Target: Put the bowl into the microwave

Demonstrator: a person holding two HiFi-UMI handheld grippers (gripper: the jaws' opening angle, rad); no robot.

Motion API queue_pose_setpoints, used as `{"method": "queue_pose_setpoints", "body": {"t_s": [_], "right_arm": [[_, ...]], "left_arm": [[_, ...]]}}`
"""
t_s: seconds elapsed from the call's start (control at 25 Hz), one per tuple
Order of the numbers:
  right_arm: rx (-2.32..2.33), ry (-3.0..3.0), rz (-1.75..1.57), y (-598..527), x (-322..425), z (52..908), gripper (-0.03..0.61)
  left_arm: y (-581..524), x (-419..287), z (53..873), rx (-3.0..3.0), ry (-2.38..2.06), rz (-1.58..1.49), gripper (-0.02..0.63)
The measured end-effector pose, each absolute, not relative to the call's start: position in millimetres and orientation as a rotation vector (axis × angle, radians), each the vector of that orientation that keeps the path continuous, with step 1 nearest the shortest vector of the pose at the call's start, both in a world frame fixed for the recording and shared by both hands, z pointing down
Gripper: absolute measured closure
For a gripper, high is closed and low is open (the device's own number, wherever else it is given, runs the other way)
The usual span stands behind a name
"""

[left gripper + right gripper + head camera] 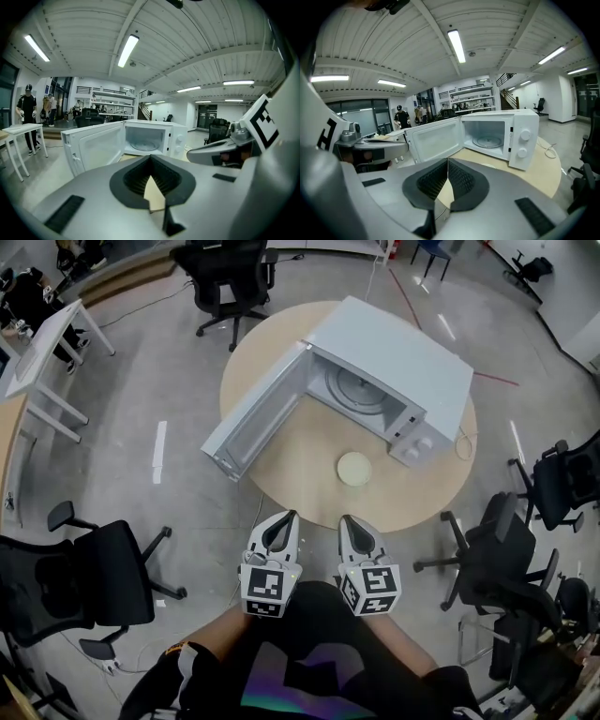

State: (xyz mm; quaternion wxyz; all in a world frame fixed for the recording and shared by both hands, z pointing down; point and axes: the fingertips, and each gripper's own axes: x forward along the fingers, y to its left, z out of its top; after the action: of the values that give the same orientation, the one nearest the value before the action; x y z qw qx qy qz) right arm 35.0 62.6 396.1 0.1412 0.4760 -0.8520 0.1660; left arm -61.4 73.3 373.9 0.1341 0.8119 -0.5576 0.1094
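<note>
Nothing readable in any of these, as far as I can tell. The microwave is plain white. The two knobs on its front panel are just blank round dials at this size, with no brand, numbers or scale I can make out. The closest thing to a label is the black-and-white square markers on the left gripper cube and the right gripper cube, on the near side of the microwave. They're blocky coded patterns, not letters or digits.
</note>
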Motion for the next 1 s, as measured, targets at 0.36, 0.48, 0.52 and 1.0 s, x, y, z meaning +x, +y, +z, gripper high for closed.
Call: {"method": "queue_pose_setpoints", "body": {"t_s": [0.36,0.48,0.52,1.0], "right_arm": [[1.519,-2.382,0.467,36.3,19.1,389.4,0.563],[1.554,-2.365,0.458,30.2,9.7,386.4,0.563],[1.563,-2.360,0.454,29.2,6.6,386.1,0.563],[1.596,-2.276,0.446,33.5,-3.4,393.5,0.563]], "left_arm": [[39.2,-84.2,373.1,2.439,-1.494,0.312,0.568],[31.1,-95.1,371.4,2.460,-1.471,0.301,0.568],[29.1,-98.2,371.7,2.467,-1.462,0.297,0.568],[22.8,-108.7,383.9,2.475,-1.387,0.239,0.568]]}}
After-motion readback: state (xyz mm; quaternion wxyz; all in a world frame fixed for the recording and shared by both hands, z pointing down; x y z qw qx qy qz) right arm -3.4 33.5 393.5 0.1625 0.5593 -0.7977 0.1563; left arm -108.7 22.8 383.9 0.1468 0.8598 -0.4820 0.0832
